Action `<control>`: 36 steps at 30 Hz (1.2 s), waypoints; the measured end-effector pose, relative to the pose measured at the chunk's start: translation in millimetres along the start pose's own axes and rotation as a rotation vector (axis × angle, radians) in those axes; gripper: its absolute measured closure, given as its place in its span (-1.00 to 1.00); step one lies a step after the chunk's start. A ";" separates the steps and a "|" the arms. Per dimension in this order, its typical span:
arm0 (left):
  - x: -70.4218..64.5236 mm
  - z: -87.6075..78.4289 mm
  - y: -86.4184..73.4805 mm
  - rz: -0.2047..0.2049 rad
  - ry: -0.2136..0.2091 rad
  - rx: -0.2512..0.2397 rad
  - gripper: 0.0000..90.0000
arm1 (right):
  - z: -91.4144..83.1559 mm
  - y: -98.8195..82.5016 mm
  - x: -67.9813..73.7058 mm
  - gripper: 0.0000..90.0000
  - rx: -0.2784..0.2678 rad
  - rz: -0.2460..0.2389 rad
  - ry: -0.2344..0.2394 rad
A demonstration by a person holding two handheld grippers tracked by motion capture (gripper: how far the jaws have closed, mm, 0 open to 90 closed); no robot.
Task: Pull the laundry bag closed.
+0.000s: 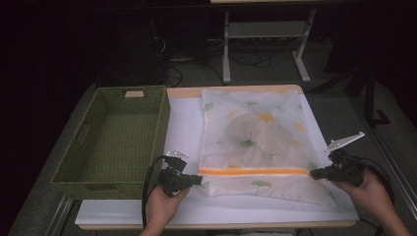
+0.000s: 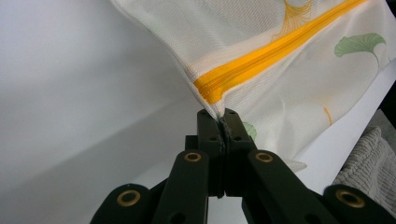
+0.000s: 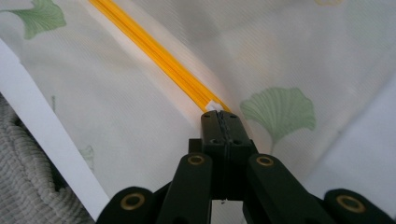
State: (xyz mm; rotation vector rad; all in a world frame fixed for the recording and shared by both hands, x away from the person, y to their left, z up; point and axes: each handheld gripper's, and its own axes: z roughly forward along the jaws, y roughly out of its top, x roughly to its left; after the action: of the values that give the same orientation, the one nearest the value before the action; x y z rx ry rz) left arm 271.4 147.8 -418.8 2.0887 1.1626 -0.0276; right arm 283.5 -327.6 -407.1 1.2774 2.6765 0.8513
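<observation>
A white mesh laundry bag point(image 1: 253, 137) printed with green and yellow ginkgo leaves lies flat on the white table top, an orange zipper point(image 1: 253, 172) running across its near end. My left gripper point(image 1: 199, 180) is shut on the bag's left edge at the zipper's end; in the left gripper view the fabric point(image 2: 261, 70) is pinched between the jaws point(image 2: 223, 116). My right gripper point(image 1: 312, 173) is shut at the zipper's right end. In the right gripper view its jaws point(image 3: 220, 115) close on the small white zipper pull point(image 3: 214, 106).
A green woven basket point(image 1: 115, 140) stands to the left of the bag, close to my left hand. The white sheet point(image 1: 182, 123) covers the table between basket and bag. Desk legs and cables show in the dark behind.
</observation>
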 end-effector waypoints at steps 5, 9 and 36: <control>0.3 -0.4 -1.0 -0.002 -0.002 -0.001 0.97 | -0.8 -8.5 -9.0 1.00 0.004 0.027 -0.012; 0.3 -0.1 -1.7 0.000 0.001 -0.001 0.97 | -1.8 -16.9 -16.0 1.00 0.008 0.054 -0.021; 3.4 -4.1 -5.9 -0.020 -0.001 -0.008 0.87 | -2.7 -24.2 -20.8 0.90 -0.042 0.071 -0.006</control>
State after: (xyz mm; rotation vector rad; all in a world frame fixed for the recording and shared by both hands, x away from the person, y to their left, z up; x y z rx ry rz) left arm 267.7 154.7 -420.4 2.0701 1.1811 -0.0329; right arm 279.4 -356.3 -420.7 1.3715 2.6087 0.9054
